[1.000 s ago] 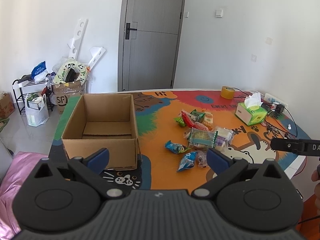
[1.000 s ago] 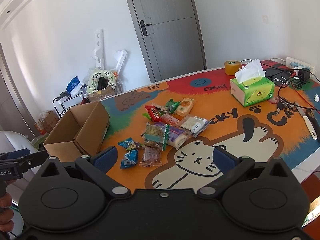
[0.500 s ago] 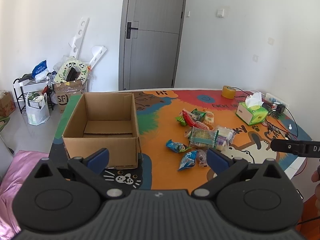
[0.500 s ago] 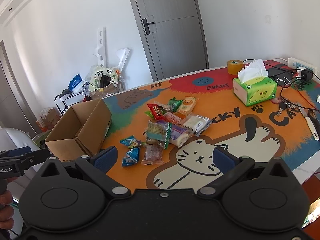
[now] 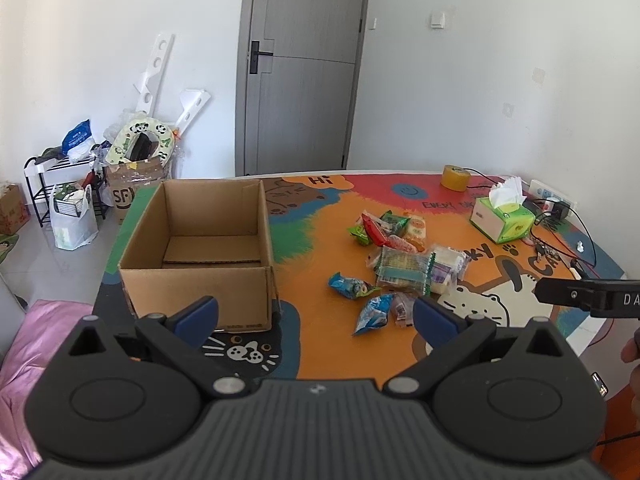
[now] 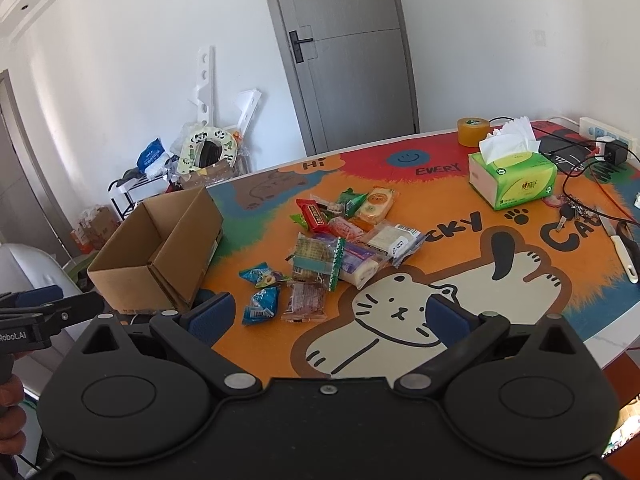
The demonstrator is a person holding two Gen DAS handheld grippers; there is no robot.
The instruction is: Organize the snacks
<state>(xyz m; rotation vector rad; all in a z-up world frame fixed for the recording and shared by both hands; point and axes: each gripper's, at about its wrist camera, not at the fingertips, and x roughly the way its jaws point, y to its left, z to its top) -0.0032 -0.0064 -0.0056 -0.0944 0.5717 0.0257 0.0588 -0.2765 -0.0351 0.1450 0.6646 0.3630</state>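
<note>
An open, empty cardboard box stands on the left of the colourful cat-print table mat; it also shows in the right wrist view. A heap of several snack packets lies to its right, seen also in the right wrist view, with two small blue packets nearest me. My left gripper is open and empty, above the table's near edge in front of the box. My right gripper is open and empty, near the front edge before the snacks.
A green tissue box, a roll of yellow tape, a power strip with cables, keys and a white-handled knife sit at the right. A door, shelf and clutter stand behind the table.
Both views have shifted only slightly; the grippers drifted a little and stay open. Nothing on the table has moved.
</note>
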